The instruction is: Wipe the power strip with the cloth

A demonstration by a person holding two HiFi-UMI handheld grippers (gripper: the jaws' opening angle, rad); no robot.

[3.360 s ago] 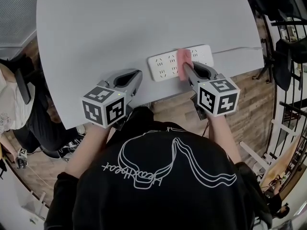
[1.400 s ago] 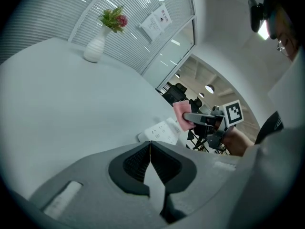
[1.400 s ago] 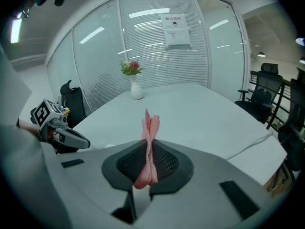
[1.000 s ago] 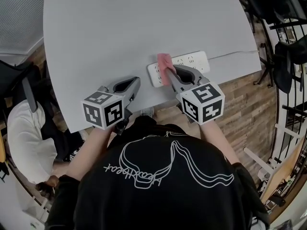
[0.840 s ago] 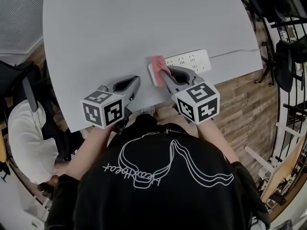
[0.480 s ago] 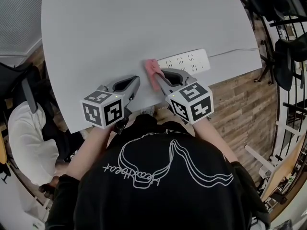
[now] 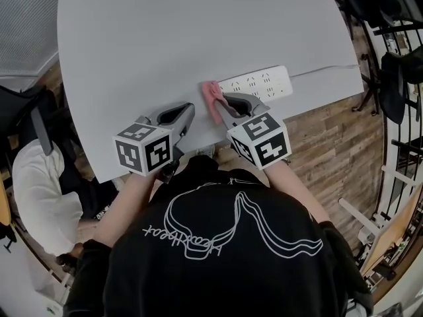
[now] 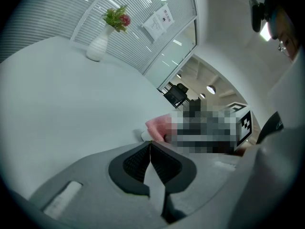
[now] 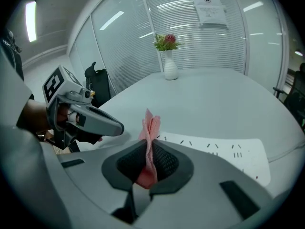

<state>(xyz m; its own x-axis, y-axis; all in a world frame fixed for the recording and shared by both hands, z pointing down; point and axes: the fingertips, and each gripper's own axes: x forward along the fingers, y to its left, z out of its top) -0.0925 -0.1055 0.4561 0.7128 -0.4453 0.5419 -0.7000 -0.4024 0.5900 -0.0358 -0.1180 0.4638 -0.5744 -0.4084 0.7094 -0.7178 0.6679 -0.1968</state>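
Note:
A white power strip [image 7: 259,83] lies near the front edge of the grey table [image 7: 165,38]; its cord runs off to the right. My right gripper [image 7: 218,105] is shut on a pink cloth [image 7: 211,99], which sits at the strip's left end. In the right gripper view the cloth [image 9: 149,132] stands folded between the jaws, with the strip [image 9: 224,151] just right of it. My left gripper [image 7: 188,111] rests shut and empty on the table just left of the cloth. From the left gripper view [image 8: 150,143] the cloth [image 8: 159,126] shows close ahead.
A white vase with flowers [image 9: 168,61] stands at the table's far side, also visible from the left gripper view as the vase [image 8: 101,43]. Glass walls with blinds lie behind it. Office chairs [image 7: 390,38] stand on the wood floor to the right.
My right gripper has slid left along the power strip with the cloth, from its right half to its left end. The left gripper has stayed where it was.

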